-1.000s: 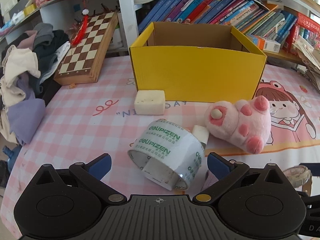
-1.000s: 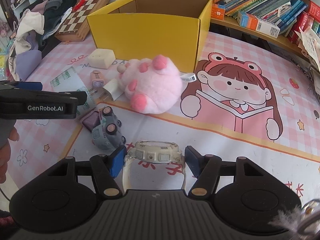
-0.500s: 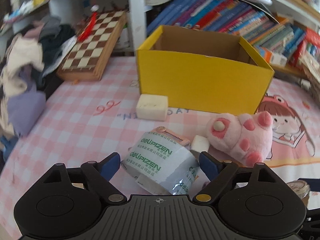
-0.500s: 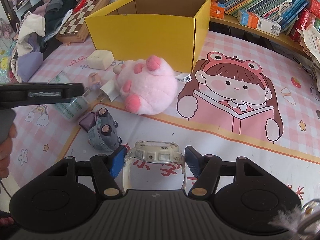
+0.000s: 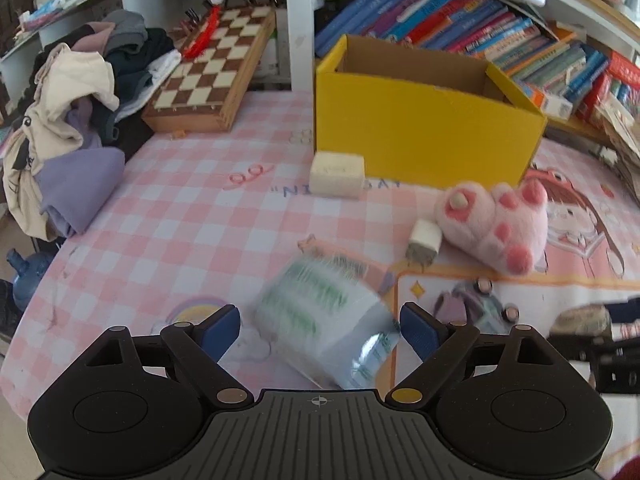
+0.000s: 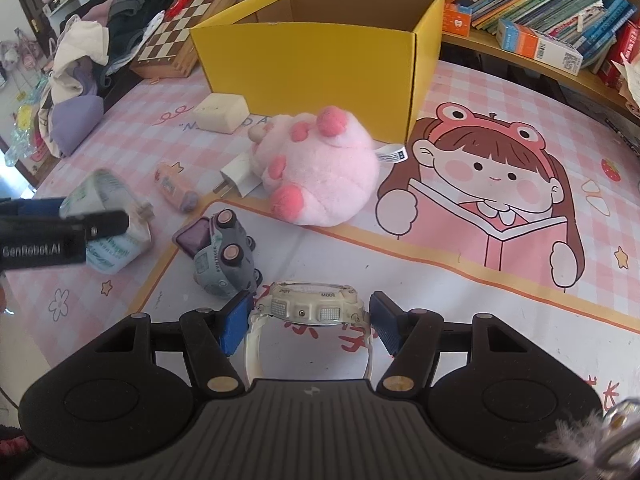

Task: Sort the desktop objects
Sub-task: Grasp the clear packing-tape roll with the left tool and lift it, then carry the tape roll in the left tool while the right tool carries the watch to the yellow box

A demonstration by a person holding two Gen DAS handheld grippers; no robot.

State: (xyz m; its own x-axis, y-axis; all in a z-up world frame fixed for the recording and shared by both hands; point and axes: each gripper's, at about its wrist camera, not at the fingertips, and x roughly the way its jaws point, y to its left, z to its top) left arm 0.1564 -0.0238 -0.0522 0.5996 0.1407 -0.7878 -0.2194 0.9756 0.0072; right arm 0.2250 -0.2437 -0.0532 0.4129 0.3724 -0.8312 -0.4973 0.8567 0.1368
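Note:
A white tape roll (image 5: pixel 320 312) with green print shows blurred between the fingers of my left gripper (image 5: pixel 320 330). Its jaws are opening, and a gap shows beside the left pad. From the right wrist view the same roll (image 6: pixel 106 200) sits at the left gripper's tip, at the left edge. My right gripper (image 6: pixel 310 326) is shut on a white digital watch (image 6: pixel 308 306), low over the mat. An open yellow box (image 5: pixel 420 140) stands behind. A pink plush (image 6: pixel 320 176) lies in front of it.
A grey toy car (image 6: pixel 224 256), a white charger plug (image 5: pixel 424 240), a pink tube (image 6: pixel 172 188) and a white block (image 5: pixel 338 174) lie on the mat. A chessboard (image 5: pixel 212 76) and a clothes pile (image 5: pixel 72 120) are at the far left; books line the shelf behind.
My left gripper's jaws came in around the tape roll and the gripper shifted sideways; the roll is now blurred between them. The right gripper holds still with the watch.

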